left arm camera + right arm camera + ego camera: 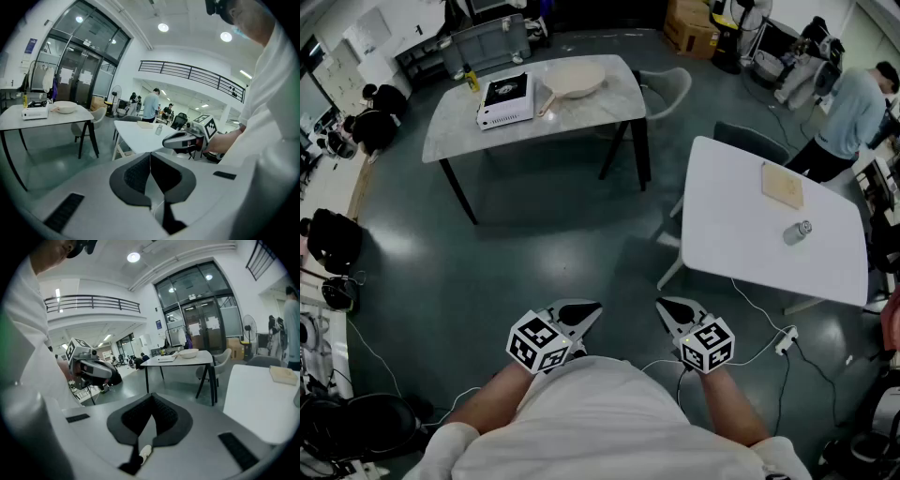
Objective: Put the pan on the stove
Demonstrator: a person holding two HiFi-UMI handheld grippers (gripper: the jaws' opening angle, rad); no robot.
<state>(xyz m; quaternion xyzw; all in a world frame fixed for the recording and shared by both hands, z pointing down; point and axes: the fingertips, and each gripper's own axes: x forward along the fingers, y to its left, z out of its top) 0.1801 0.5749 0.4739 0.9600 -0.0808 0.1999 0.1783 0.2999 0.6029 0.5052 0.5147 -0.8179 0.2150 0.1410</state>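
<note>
The beige pan [577,80] lies on the far grey marble table [609,108], right beside the white portable stove [506,101]. Both are small and distant in the left gripper view, stove [35,112] and pan [65,108], and in the right gripper view, stove [168,358] and pan [189,353]. My left gripper [586,312] and right gripper [670,309] hang close to my body over the floor, far from that table. Each has its jaws pressed together with nothing between them: left gripper [150,157], right gripper [152,399].
A white table [741,253] stands to my right with a wooden board [782,185] and a small can [797,232] on it. Chairs [670,89] sit between the two tables. Cables and a power strip [785,340] lie on the dark floor. People stand at the room's edges.
</note>
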